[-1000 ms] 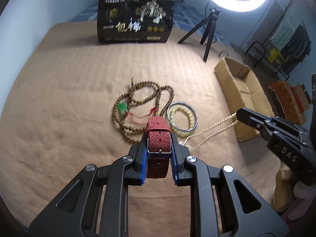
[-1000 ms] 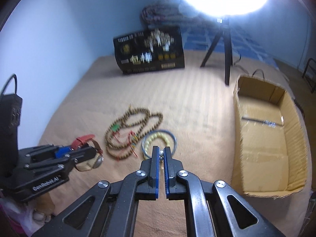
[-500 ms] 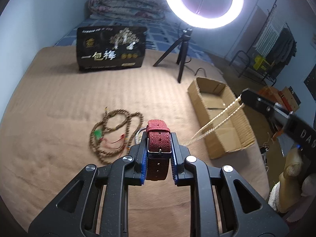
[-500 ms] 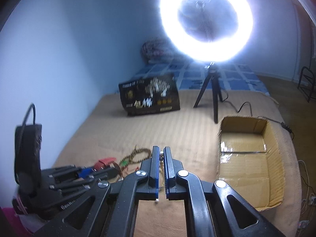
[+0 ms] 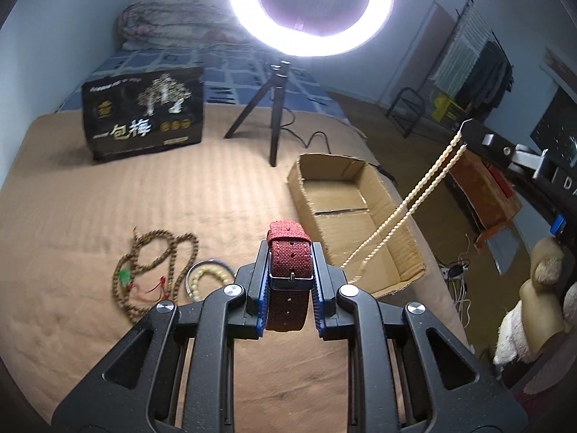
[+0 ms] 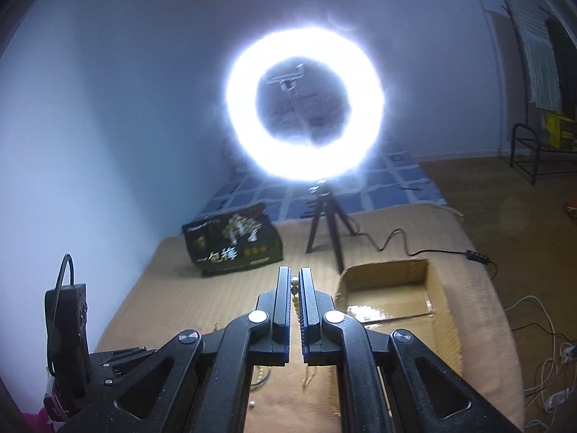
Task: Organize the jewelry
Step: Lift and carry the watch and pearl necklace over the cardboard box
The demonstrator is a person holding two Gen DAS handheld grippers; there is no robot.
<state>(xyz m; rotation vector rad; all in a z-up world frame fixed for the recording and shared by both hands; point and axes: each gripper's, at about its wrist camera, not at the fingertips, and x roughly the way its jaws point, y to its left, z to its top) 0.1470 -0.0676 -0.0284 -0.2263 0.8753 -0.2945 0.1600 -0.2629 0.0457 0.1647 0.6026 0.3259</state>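
My left gripper [image 5: 290, 252] is shut on a red woven watch strap [image 5: 290, 259] with a metal buckle, held above the tan blanket. In the left wrist view my right gripper [image 5: 468, 131] is high at the right, and a cream bead necklace [image 5: 407, 213] hangs from it in two strands over the open cardboard box [image 5: 342, 216]. The right wrist view shows that gripper [image 6: 294, 274] shut on the necklace's beads [image 6: 295, 283], with the box [image 6: 389, 274] ahead to the right. A brown bead string [image 5: 158, 252] with a green charm and a bangle [image 5: 207, 274] lie on the blanket.
A lit ring light [image 5: 312, 11] on a black tripod [image 5: 274, 108] stands behind the box. A black printed gift box [image 5: 144, 115] stands at the back left. Beyond the blanket's right edge are a soft toy [image 5: 537, 296] and floor cables [image 6: 548, 368].
Both grippers have risen and tilted up. The cream necklace has been lifted off the blanket and now hangs over the cardboard box. The red strap stays gripped.
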